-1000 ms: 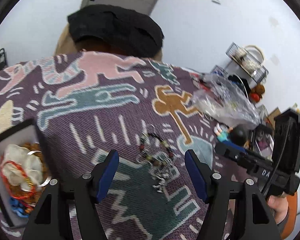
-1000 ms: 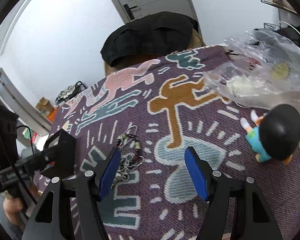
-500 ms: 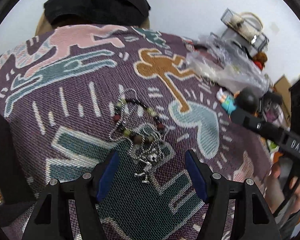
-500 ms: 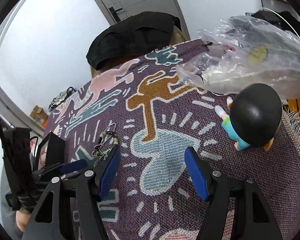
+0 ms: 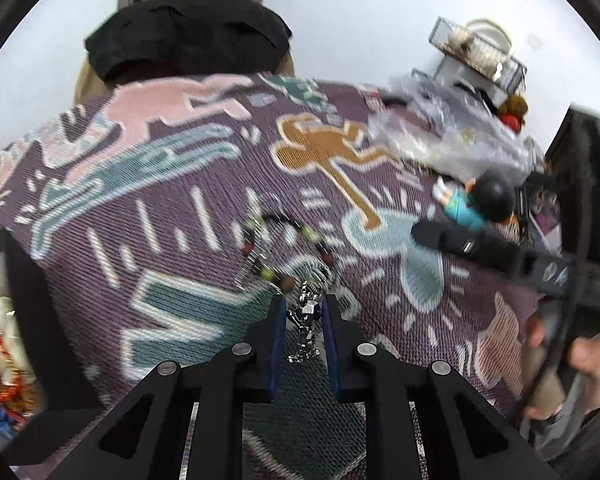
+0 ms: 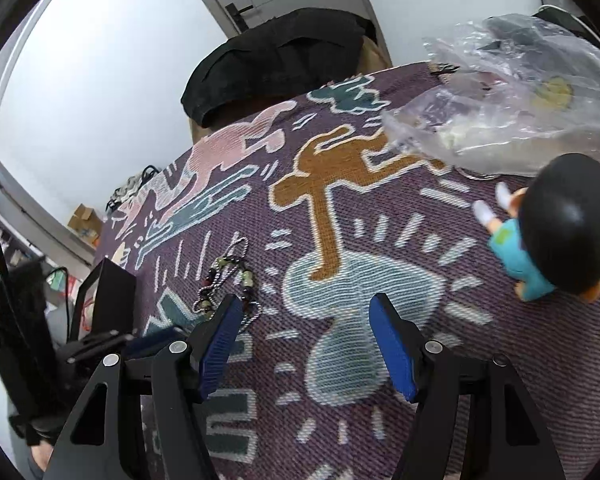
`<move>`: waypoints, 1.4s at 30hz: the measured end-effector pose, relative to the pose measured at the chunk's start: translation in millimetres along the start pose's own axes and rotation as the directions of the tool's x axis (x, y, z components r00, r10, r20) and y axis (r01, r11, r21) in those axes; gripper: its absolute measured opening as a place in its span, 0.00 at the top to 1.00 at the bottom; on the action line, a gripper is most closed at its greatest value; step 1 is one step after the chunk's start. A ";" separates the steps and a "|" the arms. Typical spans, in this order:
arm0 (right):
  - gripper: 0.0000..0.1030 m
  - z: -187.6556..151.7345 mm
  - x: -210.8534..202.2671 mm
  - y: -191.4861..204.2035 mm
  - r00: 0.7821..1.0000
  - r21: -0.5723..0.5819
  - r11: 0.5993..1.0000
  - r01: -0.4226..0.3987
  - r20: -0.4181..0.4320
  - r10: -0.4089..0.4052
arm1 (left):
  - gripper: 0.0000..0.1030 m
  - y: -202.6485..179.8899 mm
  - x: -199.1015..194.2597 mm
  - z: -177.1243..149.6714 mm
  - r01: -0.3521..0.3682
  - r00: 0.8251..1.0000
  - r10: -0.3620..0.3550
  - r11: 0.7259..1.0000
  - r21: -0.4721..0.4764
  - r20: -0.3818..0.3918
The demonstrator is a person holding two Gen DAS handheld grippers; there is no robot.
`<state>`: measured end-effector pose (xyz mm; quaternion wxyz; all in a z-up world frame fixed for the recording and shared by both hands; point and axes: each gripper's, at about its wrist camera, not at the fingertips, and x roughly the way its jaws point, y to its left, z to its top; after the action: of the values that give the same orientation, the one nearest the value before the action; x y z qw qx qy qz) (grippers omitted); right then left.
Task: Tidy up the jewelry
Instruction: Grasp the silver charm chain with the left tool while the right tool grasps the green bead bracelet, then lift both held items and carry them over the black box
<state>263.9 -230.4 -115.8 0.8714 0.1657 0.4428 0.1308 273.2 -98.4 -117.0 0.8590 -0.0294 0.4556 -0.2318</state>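
Note:
A tangle of jewelry lies on the patterned purple cloth: a beaded bracelet and a silver chain with a faceted pendant. My left gripper is shut on the silver pendant, down at the cloth. In the right wrist view the beaded bracelet lies just past my left blue finger pad. My right gripper is open and empty above the cloth, to the right of the jewelry. The left gripper shows there at lower left.
A black jewelry box with red and white pieces stands at the left edge. A toy figure with a black head and a clear plastic bag lie at the right. A black garment hangs behind the table.
My left gripper moved forward and down over the jewelry and shut on the silver pendant. My right gripper drifted a little and stayed open.

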 end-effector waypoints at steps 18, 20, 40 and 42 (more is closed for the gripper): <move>0.35 5.6 28.2 38.5 0.998 -0.060 0.997 -0.048 -0.034 0.046 | 0.82 32.0 -126.4 45.4 -0.065 0.950 0.082 0.996 -0.064 0.300; 0.35 5.4 33.7 44.3 0.999 -0.077 0.996 -0.041 -0.039 0.038 | 0.82 33.7 -139.3 49.8 -0.068 0.941 0.086 0.996 -0.065 0.327; 0.46 -0.5 70.6 76.1 0.996 -0.170 0.985 0.006 -0.089 -0.021 | 0.82 58.7 -234.2 72.2 -0.135 0.849 0.168 0.986 -0.101 0.501; 0.46 -0.3 71.1 77.2 0.996 -0.173 0.985 0.006 -0.090 -0.022 | 0.82 58.9 -242.6 76.0 -0.143 0.838 0.174 0.985 -0.100 0.516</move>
<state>298.2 -133.5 -136.6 0.8622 0.0804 0.4705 0.1698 239.7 44.9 98.4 0.9654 -0.0782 0.2121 -0.1301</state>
